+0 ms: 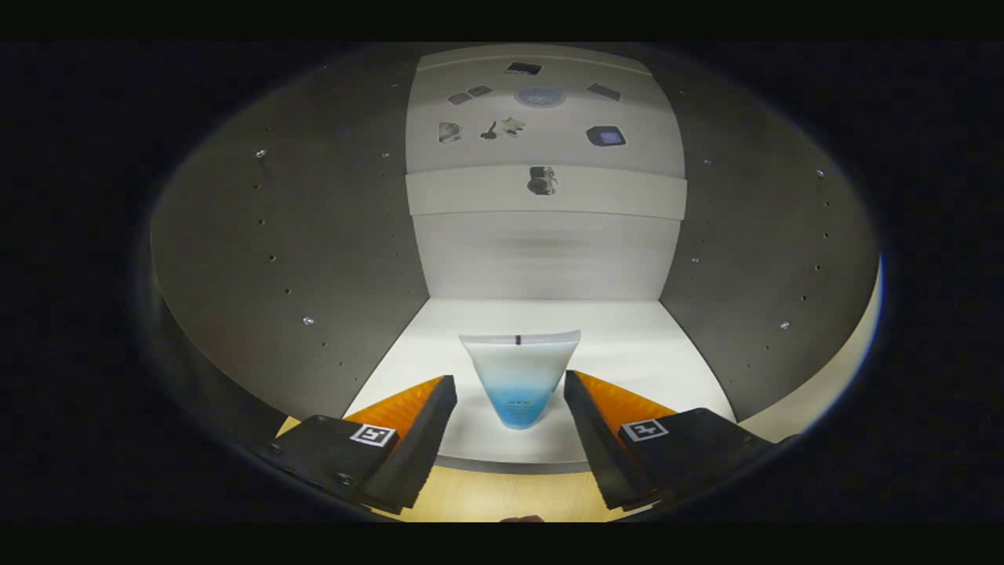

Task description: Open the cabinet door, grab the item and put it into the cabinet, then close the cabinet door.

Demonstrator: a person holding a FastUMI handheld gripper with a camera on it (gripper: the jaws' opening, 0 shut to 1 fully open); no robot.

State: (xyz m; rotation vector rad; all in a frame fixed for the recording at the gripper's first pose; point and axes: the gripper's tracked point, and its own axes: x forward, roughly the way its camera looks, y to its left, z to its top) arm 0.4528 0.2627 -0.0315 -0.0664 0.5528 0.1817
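in the gripper view the gripper (510, 412) is spread wide, touching nothing; the blue-and-white tube (520, 378) stands on its cap on the cabinet floor (627, 329), between the fingertips. a sideways nudge from either finger while backing out could topple it

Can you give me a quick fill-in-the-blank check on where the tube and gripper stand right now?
1. The tube stands on the cabinet's ____ floor.
2. The gripper has its fingers ____, with a gap on each side of the tube.
3. The tube rests with its cap end pointing ____.
4. The tube's lower part is coloured ____.

Missing words: white; open; down; blue
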